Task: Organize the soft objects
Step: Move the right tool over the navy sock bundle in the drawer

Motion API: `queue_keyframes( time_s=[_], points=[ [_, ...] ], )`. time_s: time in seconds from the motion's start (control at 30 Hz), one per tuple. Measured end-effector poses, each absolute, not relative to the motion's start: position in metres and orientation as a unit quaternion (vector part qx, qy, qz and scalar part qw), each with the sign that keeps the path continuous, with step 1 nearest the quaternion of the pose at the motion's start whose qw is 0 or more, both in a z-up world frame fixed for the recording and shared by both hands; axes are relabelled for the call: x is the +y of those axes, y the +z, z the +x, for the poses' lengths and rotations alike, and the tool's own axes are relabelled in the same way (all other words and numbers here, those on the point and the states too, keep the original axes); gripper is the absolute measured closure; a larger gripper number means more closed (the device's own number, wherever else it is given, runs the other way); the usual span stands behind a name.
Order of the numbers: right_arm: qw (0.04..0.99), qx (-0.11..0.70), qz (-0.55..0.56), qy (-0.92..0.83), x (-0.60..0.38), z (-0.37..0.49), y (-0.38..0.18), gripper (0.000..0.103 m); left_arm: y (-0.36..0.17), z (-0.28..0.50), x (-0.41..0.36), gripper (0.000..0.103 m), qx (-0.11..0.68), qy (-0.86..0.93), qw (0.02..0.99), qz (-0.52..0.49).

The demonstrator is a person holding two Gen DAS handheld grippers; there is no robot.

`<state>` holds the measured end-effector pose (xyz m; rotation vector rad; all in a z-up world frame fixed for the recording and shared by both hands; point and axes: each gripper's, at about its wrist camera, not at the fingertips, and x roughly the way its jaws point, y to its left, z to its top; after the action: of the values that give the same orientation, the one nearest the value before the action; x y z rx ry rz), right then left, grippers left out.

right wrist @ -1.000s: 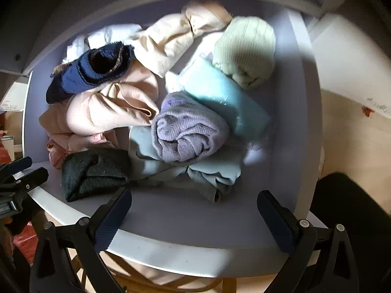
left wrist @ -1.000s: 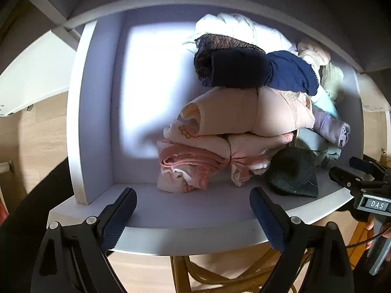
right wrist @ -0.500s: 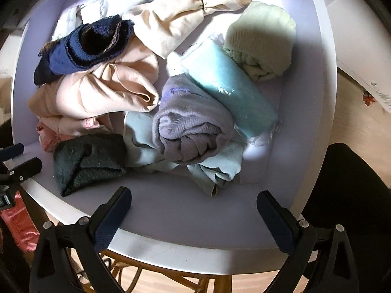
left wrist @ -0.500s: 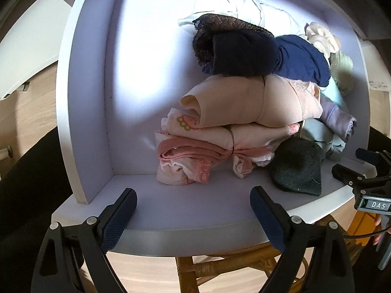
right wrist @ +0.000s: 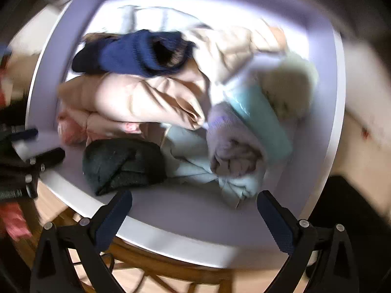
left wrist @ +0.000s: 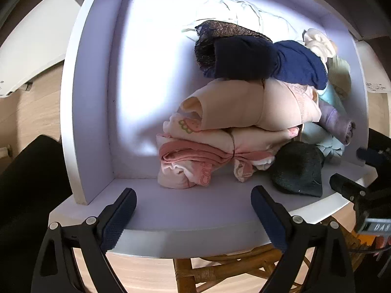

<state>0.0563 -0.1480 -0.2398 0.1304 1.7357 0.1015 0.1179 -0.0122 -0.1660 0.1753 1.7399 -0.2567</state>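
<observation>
White cubby shelf (left wrist: 102, 112) with a lilac-lit interior fills both wrist views, resting on a wicker stand (left wrist: 210, 273) over pale wood flooring; its left half is bare and sunlit, all contents crowd the right half. Heap of soft goods, largest first: beige padded garment (left wrist: 246, 105) lying across the middle, long axis left-to-right, stacked on a pink folded bundle (left wrist: 195, 158) at the front; navy knit piece (left wrist: 264, 61) on top toward the back, a white cloth (left wrist: 244, 12) behind it against the rear wall. Right side, from the right wrist view: light-blue folded cloth (right wrist: 195, 161) at the bottom, lilac rolled knit (right wrist: 234, 146) over it with its open end facing the front edge, aqua roll (right wrist: 264, 122) running diagonally back, pale-green knit (right wrist: 288, 85) in the far right corner. Dark grey-green knit (right wrist: 122, 163) sits lowest and nearest the front lip, between the two stacks. Left gripper (left wrist: 193, 214) hovers just outside the shelf edge, jaws spread wide, nothing between them; pink bundle lies straight ahead and slightly right of its centreline. Right gripper (right wrist: 195, 217) likewise spread and empty, image motion-blurred; the light-blue cloth and lilac roll lie directly ahead, dark knit ahead-left. Judgement: dark knit is roughly between both tools, marginally nearer the right one; a straight forward reach would meet it broadside.
</observation>
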Motion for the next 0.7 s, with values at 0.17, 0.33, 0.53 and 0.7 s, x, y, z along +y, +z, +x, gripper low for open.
queue_keyframes(
  time_s=[0.17, 0.33, 0.53, 0.7],
  points=[
    [0.619, 0.777, 0.105, 0.043, -0.161, 0.055, -0.256, 0.001, -0.164, 0.115, -0.008, 0.006, 0.765, -0.112, 0.631, 0.069],
    [0.671, 0.736, 0.024, 0.087, -0.140, 0.077, -0.223, 0.001, -0.165, 0.115, -0.002, 0.006, 0.771, -0.117, 0.624, 0.054],
    [0.767, 0.622, -0.103, 0.121, -0.107, 0.103, -0.181, 0.002, -0.171, 0.129, 0.011, 0.009, 0.775, -0.083, 0.623, 0.055],
    [0.759, 0.606, -0.174, 0.159, -0.068, 0.115, -0.179, 0.020, -0.166, 0.132, 0.015, 0.009, 0.769, -0.076, 0.633, 0.053]
  ],
)
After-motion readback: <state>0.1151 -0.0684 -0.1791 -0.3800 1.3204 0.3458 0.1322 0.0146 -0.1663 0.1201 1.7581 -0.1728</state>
